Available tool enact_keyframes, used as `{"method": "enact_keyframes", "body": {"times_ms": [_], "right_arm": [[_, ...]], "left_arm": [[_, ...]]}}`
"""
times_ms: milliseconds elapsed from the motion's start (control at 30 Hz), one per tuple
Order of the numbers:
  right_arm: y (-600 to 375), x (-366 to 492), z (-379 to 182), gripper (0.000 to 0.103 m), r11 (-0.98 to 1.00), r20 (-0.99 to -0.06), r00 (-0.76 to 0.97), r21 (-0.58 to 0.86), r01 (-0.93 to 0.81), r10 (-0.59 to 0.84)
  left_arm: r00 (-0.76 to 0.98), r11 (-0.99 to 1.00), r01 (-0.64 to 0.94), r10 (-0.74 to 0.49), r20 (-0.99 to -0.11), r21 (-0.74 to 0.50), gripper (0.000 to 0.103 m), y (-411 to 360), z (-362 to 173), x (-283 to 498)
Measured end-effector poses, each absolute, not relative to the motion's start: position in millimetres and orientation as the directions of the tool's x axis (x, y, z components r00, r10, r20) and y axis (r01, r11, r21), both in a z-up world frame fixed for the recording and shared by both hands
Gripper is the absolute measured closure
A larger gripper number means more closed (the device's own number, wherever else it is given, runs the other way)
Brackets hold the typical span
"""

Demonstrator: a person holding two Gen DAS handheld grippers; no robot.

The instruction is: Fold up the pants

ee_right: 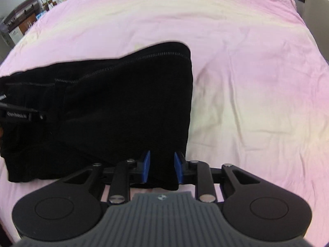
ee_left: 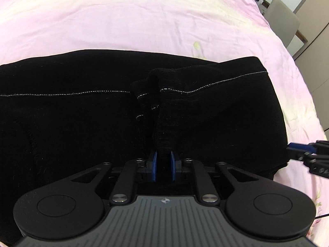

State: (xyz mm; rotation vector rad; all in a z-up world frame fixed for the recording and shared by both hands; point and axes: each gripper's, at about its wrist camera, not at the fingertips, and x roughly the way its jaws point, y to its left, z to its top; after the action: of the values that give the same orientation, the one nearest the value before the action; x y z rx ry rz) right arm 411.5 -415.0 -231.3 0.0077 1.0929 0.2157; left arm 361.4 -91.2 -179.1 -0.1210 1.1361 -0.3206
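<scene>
so, the black pants (ee_left: 82, 113) are laid across a pink bed sheet (ee_left: 123, 20), bunched into a wide folded slab with a pale stitched seam running along it. seen from the left wrist view, the left tongs (ee_left: 163, 165) are clenched on a ridge of the black fabric: a narrow pinched-up fold is caught right between the two blue pads (ee_left: 154, 164), and the cloth is drawn up from that spot toward a puckered knot at the seam. the grip sits at the near edge of the pants, roughly mid-width, with the garment spread out to both sides and away from the tongs.

over on the right wrist view, the right tongs (ee_right: 161, 167) are placed at the near right corner of the pants (ee_right: 113, 107), just inside the garment's right edge. black fabric is wedged between the blue pads (ee_right: 146, 164), which are set a bit wider apart than on the other side; the cloth fills the gap, so it reads as grasped, a small flap hanging down below the pads. the rest of the pants stretches away to the left of these tongs, and bare pink sheet (ee_right: 246, 82) is seen to the right.

the right tongs also show at the right border of the left view (ee_left: 296, 153), touching the pants' edge. a chair (ee_left: 281, 18) is parked beside the bed.
</scene>
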Motion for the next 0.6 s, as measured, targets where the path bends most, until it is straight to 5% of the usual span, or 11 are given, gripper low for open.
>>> {"method": "enact_keyframes", "body": {"times_ms": [167, 333, 600], "right_arm": [[-406.7, 413.2, -266.7, 0.081, 0.983, -0.898, 0.419, 0.070, -0.171, 0.137], [-409.1, 418.1, -248.0, 0.080, 0.984, -0.906, 0.401, 0.071, -0.166, 0.133], [-403.7, 428.3, -199.5, 0.080, 0.973, -0.857, 0.506, -0.024, -0.230, 0.098]], "left_arm": [[0.386, 0.950, 0.186, -0.307, -0.870, -0.252, 0.083, -92.4, -182.4, 361.9], [0.409, 0.952, 0.206, -0.294, -0.864, -0.226, 0.057, -89.7, -167.5, 358.9], [0.504, 0.932, 0.264, -0.351, -0.789, -0.247, 0.057, -82.3, -109.2, 364.7]]}}
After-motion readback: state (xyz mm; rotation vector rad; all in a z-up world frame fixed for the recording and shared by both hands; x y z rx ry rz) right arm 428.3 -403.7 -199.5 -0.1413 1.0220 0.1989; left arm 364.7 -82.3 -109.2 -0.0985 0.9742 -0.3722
